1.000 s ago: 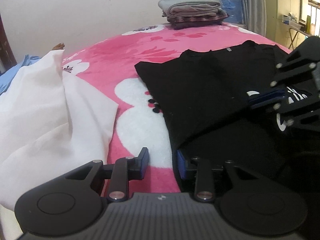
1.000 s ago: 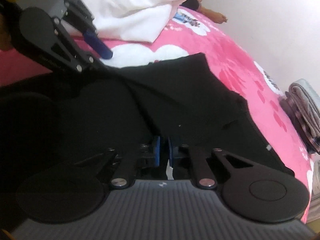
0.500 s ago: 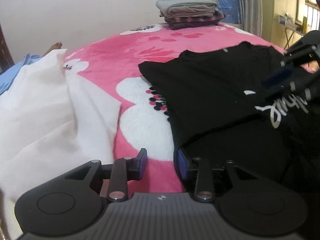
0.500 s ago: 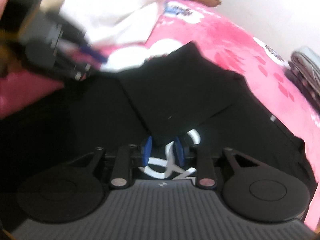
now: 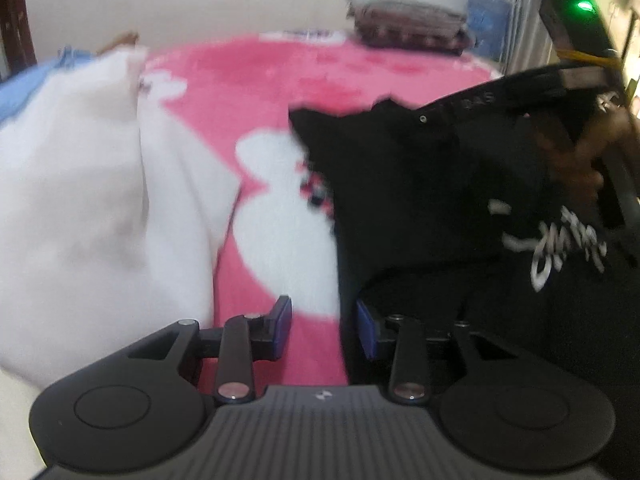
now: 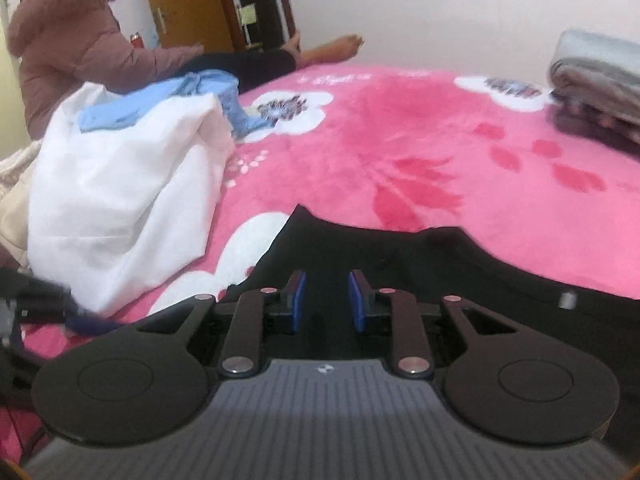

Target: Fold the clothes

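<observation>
Likely bedroom, pink floral bedspread [image 6: 400,128], folded clothes [image 6: 596,76]

Two fisheye views are given, each taken from a hand-held gripper and aimed forward and downward along its fingers, close above the bed. In the left wrist view, the pink blanket [image 5: 248,80] is seen ahead, the white cloth [image 5: 80,184] at 9 o'clock, the black shirt [image 5: 400,184] at 3 o'clock and the folded stack [image 5: 404,24] at 1 o'clock. In the right wrist view, the same blanket [image 6: 400,128] fills the middle, the white cloth [image 6: 120,200] lies at 9 o'clock, the stack [image 6: 600,76] at 2 o'clock. Blanket, shirt [image 6: 400,252], cloth and stack are shared. A seated person [image 6: 72,36] at 11 o'clock is caught only by the right view.
</observation>
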A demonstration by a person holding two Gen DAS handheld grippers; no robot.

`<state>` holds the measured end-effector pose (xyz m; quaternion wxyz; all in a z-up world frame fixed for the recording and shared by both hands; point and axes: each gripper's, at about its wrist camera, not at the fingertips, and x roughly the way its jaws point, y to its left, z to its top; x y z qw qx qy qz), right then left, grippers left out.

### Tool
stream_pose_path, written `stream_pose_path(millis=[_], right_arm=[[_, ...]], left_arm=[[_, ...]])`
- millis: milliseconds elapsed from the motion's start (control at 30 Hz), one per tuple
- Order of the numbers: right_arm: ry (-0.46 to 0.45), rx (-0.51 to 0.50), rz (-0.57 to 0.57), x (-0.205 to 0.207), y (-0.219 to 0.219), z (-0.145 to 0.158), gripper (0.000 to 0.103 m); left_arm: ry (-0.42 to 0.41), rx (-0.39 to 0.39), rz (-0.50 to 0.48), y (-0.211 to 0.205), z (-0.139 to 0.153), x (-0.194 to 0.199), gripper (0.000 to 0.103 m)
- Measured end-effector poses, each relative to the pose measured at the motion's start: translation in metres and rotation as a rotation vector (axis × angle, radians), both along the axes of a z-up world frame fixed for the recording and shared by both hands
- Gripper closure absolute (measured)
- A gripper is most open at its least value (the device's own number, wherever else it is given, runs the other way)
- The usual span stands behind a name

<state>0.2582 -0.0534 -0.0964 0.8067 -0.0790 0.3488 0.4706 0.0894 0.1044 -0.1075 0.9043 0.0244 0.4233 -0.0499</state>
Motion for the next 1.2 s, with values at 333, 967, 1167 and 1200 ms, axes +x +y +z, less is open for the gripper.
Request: stream_pose_path(millis=[333, 967, 1167, 1200], right_arm=[[0.001, 0.044, -0.174, 0.024, 0.012, -0.003, 0.093], [0.255, 0.395, -0.333, 0.061, -0.041, 0.004, 0.092], [0.431, 0.452, -0.242, 0.015, -0.103, 0.010, 0.090], [0.457, 0.444, -0.231, 0.006, -0.110, 0.009, 0.090]], left_arm=[[-0.014, 0.064, -0.019, -0.007, -0.010, -0.010, 0.066], [-0.039, 0.002, -0.025, 0.005, -0.008, -0.025, 0.063], [-0.045, -0.001, -0.025, 0.010, 0.000, -0.033, 0.056], [-0.048, 0.002, -0.019, 0.011, 0.003, -0.035, 0.055]])
